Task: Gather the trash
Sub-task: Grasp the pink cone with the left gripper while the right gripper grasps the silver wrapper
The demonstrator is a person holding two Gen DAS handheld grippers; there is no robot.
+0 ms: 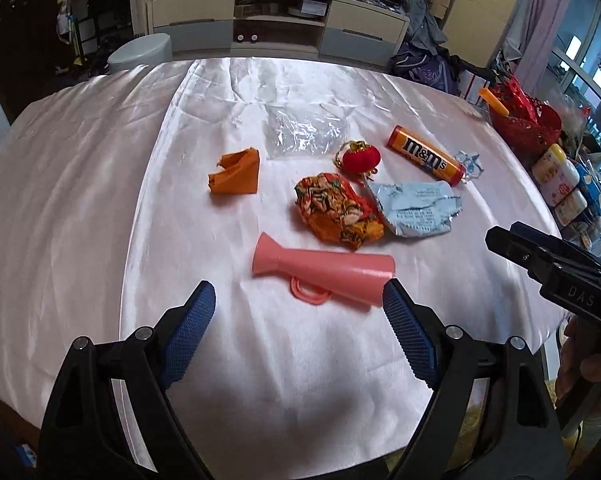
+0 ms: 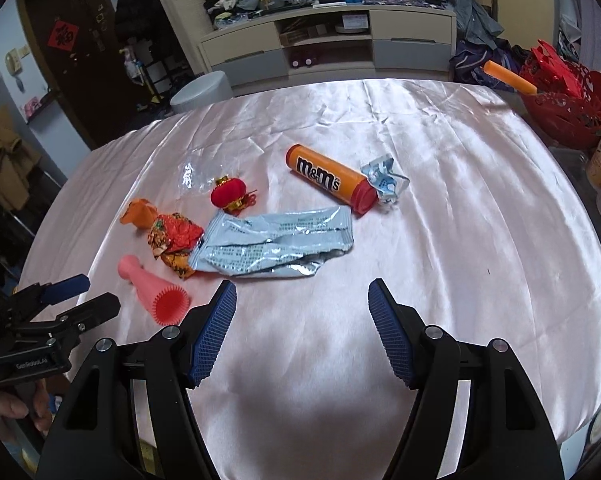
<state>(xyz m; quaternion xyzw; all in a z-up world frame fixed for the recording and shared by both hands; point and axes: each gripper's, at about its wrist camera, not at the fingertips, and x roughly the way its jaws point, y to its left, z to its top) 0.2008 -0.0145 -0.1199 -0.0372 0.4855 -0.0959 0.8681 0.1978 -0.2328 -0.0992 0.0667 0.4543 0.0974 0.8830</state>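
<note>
Nearest the cameras, left claw (image 1: 298, 306) and right claw (image 2: 302, 306) both hang with jaws spread wide, holding nothing. Just ahead of the left claw lies a pink horn (image 1: 320, 270) on its side. Beyond it sit the trash items: crumpled orange wrapper (image 1: 338, 210), silver wrapper (image 2: 276, 242), orange scrap (image 1: 236, 174), clear film (image 1: 304, 134), M&M's tube (image 2: 328, 178) with a foil piece (image 2: 384, 178) at its cap. A red ornament (image 2: 228, 194) sits among them. Judgement: take the silver wrapper first, pinching a raised fold, since flat film slips on satin. Tabletop (image 2: 460, 240) wears shiny pink cloth; cabinet (image 2: 328, 46) stands behind.
</note>
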